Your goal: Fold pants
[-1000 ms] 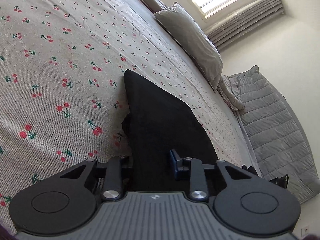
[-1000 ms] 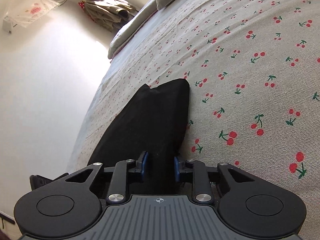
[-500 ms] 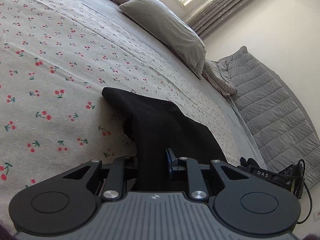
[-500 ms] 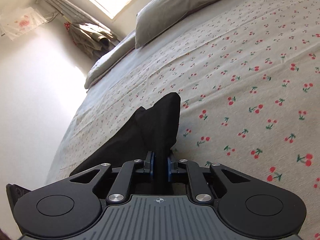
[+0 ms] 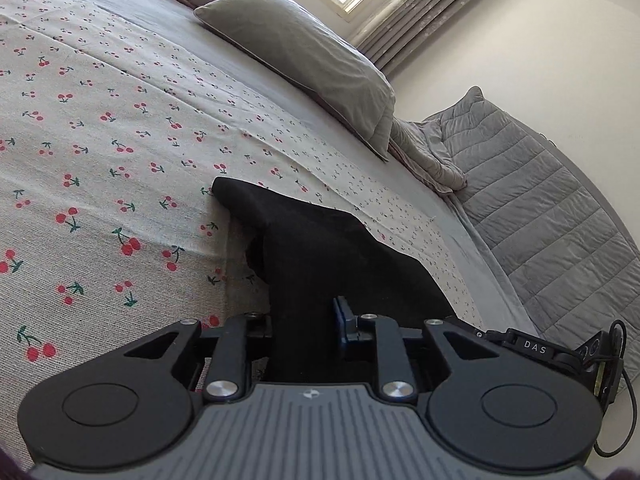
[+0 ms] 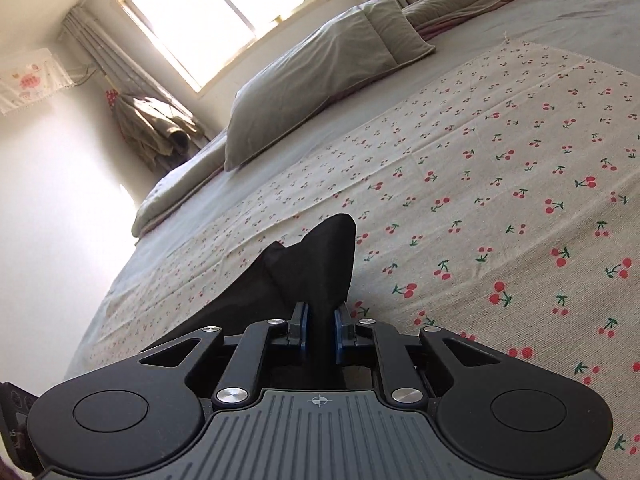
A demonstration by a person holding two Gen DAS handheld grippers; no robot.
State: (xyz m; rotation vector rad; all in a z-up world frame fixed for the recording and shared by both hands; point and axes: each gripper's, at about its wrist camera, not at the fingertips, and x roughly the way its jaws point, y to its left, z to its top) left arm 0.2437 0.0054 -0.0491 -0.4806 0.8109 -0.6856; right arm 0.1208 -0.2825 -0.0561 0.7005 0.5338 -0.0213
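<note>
Black fabric of the pants (image 5: 320, 256) was seen in the left wrist view, pinched between the fingers of the left gripper (image 5: 306, 330), whose jaws were drawn narrow onto the cloth. The gripper was pointed toward 12 o'clock, low over the cherry-print cover (image 5: 100, 128). From the jaws the pants were stretched up toward 11 o'clock, one corner lying on the cover. One grey pillow (image 5: 304, 52) was counted at 12 o'clock and one quilted grey blanket (image 5: 552, 216) at 2 o'clock. Part of the other gripper's body was glimpsed at 4 o'clock.

Black cloth was likewise clamped in the right wrist view: the right gripper (image 6: 319, 330) was closed tightly on a fold of the pants (image 6: 316, 264), which were raised in a peak toward 12 o'clock above the cover (image 6: 500, 168). One pillow (image 6: 312, 80) and one window (image 6: 224, 12) were counted at 12 and 11 o'clock.
</note>
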